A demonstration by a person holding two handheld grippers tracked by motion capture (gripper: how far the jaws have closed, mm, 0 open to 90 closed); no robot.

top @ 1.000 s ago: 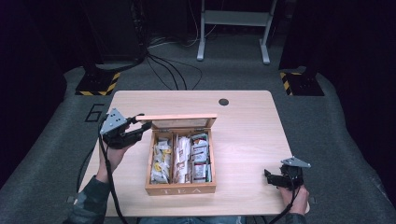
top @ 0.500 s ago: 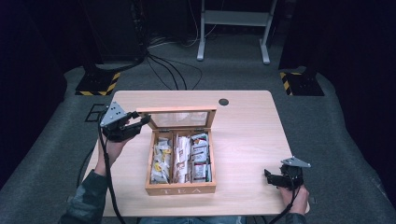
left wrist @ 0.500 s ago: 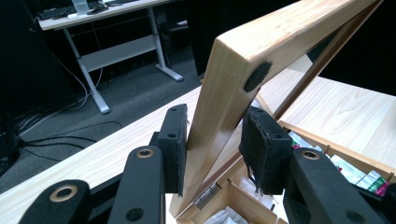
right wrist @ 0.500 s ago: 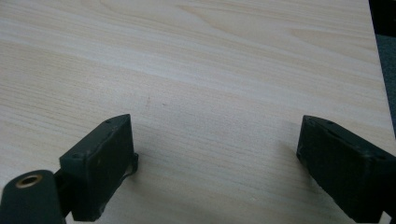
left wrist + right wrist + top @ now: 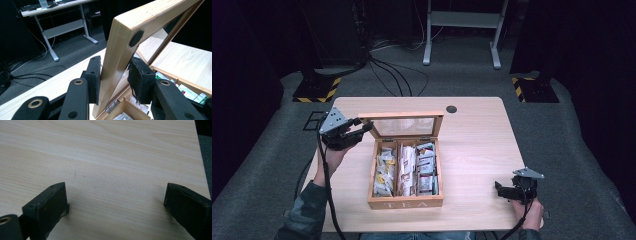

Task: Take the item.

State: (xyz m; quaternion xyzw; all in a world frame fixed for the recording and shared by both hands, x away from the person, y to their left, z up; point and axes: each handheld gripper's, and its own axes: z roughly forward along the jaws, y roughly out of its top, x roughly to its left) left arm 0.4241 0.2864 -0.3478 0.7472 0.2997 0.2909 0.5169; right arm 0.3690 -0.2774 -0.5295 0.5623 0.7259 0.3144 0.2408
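Note:
A wooden tea box (image 5: 404,202) marked TEA sits mid-table, its compartments packed with tea bags (image 5: 404,170). Its glass-paned lid (image 5: 404,116) stands nearly upright on the hinges at the back. My left gripper (image 5: 364,129) is shut on the lid's left frame corner. The left gripper view has the wooden lid frame (image 5: 120,42) pinched between the two black pads (image 5: 93,77), with the tea bags (image 5: 185,90) below on the right. My right gripper (image 5: 499,189) rests low near the table's front right, open and holding nothing. In its own view, the right gripper (image 5: 116,205) has bare table (image 5: 107,157) between its jaws.
A small black grommet (image 5: 451,109) sits near the table's far edge. Beyond the table, on the grey floor, are cables (image 5: 387,75), a white desk frame (image 5: 462,30) and two stands with yellow-black striped bases (image 5: 314,92).
The left gripper has swung the lid up and back from nearly flat to almost upright, moving away from me. The right gripper has stayed still.

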